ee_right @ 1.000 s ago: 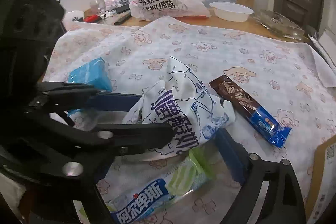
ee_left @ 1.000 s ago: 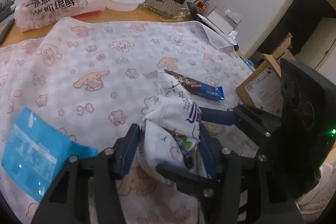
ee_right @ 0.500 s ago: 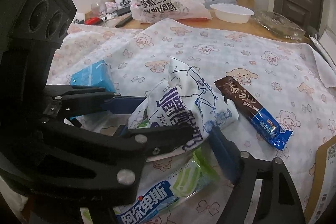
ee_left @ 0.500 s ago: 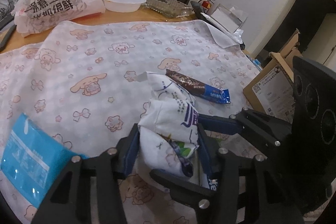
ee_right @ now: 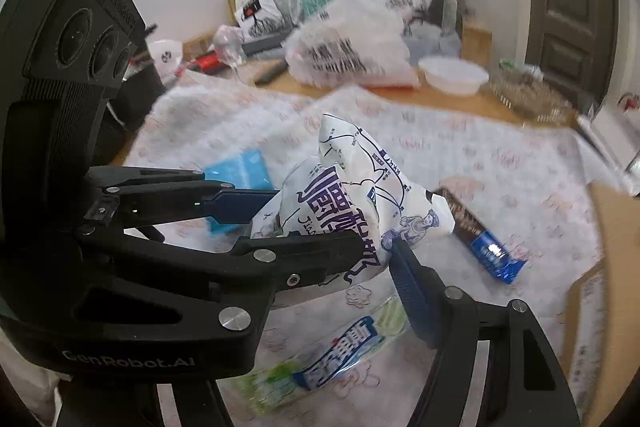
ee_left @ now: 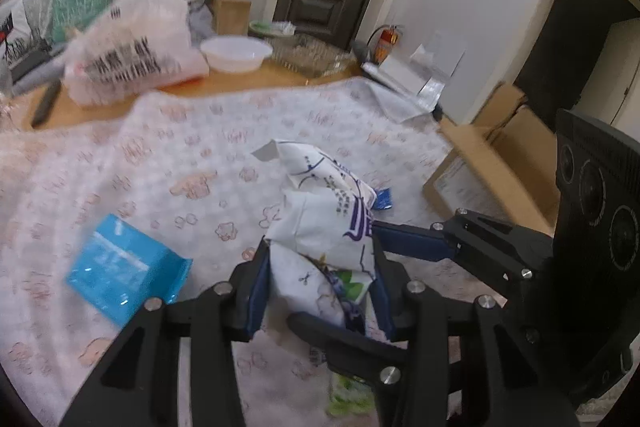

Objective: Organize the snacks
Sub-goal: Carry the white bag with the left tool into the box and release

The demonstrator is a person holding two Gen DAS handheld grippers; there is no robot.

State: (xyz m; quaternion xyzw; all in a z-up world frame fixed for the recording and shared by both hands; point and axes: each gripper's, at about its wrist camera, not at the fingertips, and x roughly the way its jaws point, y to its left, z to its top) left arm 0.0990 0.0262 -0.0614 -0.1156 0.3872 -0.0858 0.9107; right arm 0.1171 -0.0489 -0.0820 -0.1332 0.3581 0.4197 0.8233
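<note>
A crumpled white snack bag with purple print (ee_left: 324, 223) (ee_right: 352, 195) is held up above the cloth-covered table by both grippers. My left gripper (ee_left: 320, 267) is shut on its lower part. My right gripper (ee_right: 376, 247) is shut on its side, coming in across the left gripper. A green and blue wafer pack (ee_right: 332, 347) lies on the cloth under the bag. A brown and blue chocolate bar (ee_right: 476, 235) lies to the right. A blue packet (ee_left: 124, 267) (ee_right: 240, 167) lies to the left.
A white plastic shopping bag (ee_left: 132, 55), a white bowl (ee_left: 236, 55) and a clear tray (ee_left: 308, 55) stand on the bare wood at the table's far edge. Cardboard boxes (ee_left: 492, 163) stand off the table's right side.
Both grippers have lifted the white bag upward off the cloth, and the views have tilted up. The wafer pack and chocolate bar stay on the table.
</note>
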